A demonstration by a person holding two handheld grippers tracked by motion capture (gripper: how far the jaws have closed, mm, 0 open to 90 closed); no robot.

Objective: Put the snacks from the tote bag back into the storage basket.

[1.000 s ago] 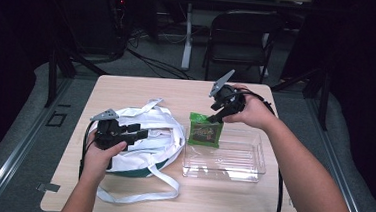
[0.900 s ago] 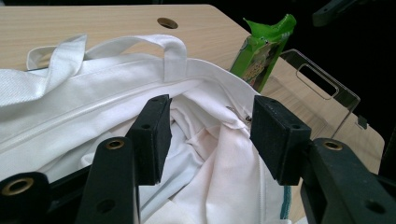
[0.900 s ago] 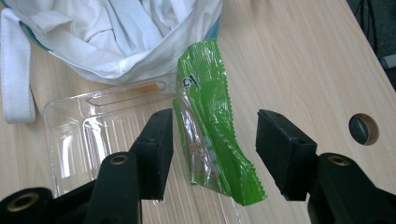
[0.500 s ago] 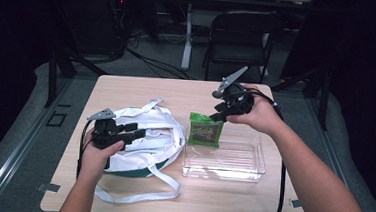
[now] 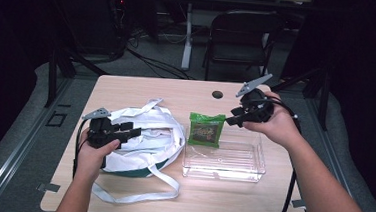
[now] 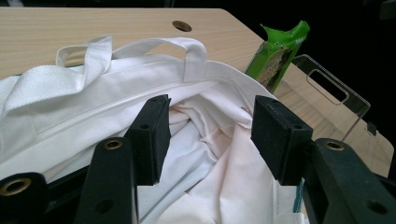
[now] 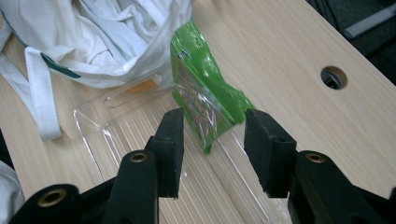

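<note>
A white tote bag [image 5: 149,133] with a green base lies at the table's left, its mouth slack. My left gripper [image 5: 131,131] hovers over the bag's left rim, jaws open above the crumpled white cloth [image 6: 70,107]; the pads do not pinch it. A green snack packet [image 5: 205,130] stands leaning at the far left corner of a clear plastic tray [image 5: 252,165]. My right gripper [image 5: 232,120] hangs to the packet's right, above the tray's far edge. Its jaws have just been closing with nothing between them; the packet [image 7: 201,88] lies just beyond the pads.
The wooden table [image 5: 137,90] has a round cable hole [image 5: 217,94] near its far edge. A long white bag strap [image 5: 163,184] loops toward the front edge. A dark chair [image 5: 241,37] stands behind the table.
My right gripper has drawn back to the right and slightly up, away from the green packet, and its jaws have narrowed. The packet stays at the tray's corner. The left gripper has not moved.
</note>
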